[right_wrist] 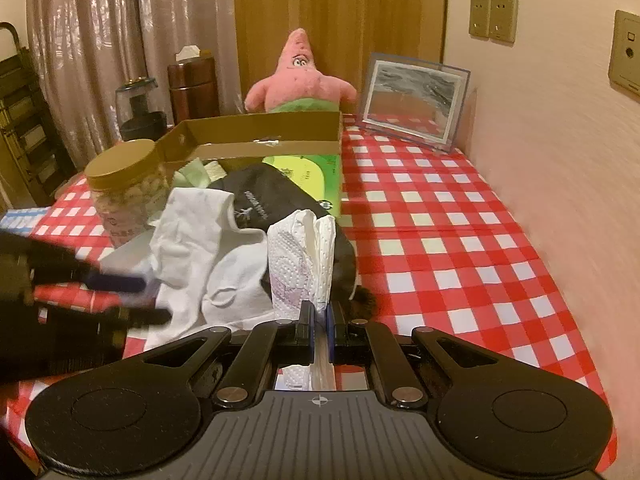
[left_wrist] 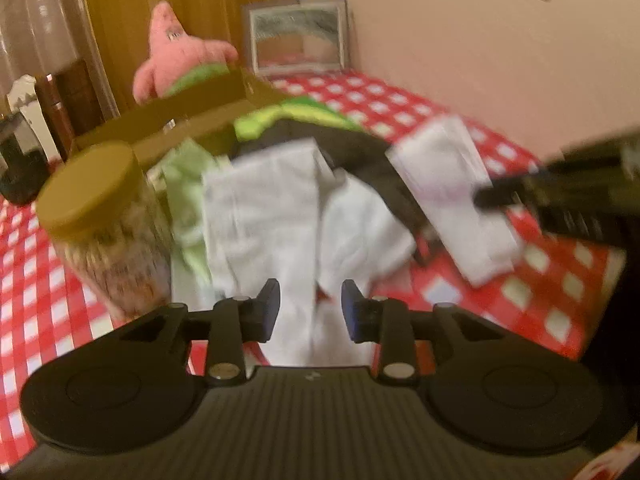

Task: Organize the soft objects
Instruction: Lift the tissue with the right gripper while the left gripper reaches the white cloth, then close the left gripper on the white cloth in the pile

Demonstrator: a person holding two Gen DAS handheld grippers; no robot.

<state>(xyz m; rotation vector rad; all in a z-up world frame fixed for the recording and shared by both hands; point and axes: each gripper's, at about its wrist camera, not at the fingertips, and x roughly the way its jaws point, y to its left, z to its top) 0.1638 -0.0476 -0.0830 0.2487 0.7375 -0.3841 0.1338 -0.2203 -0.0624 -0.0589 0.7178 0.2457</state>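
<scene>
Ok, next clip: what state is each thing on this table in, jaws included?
Left gripper: jaws open, over the white cloth, holding nothing.
Right gripper: jaws shut on the paper towel.
Paper towel: folded, pinched upright.
White cloth: crumpled, lying loose.
Black cloth: heaped under the white one.
Cardboard box: open.
Jar: lid on, upright.
Plush toy: upright behind the box.

White printing on a black cloth pouch point(right_wrist: 264, 200) forms a small logo and a line of lettering, too small to read. A green packet point(right_wrist: 308, 172) behind it carries small printed marks, also unreadable. No other text can be read.
</scene>
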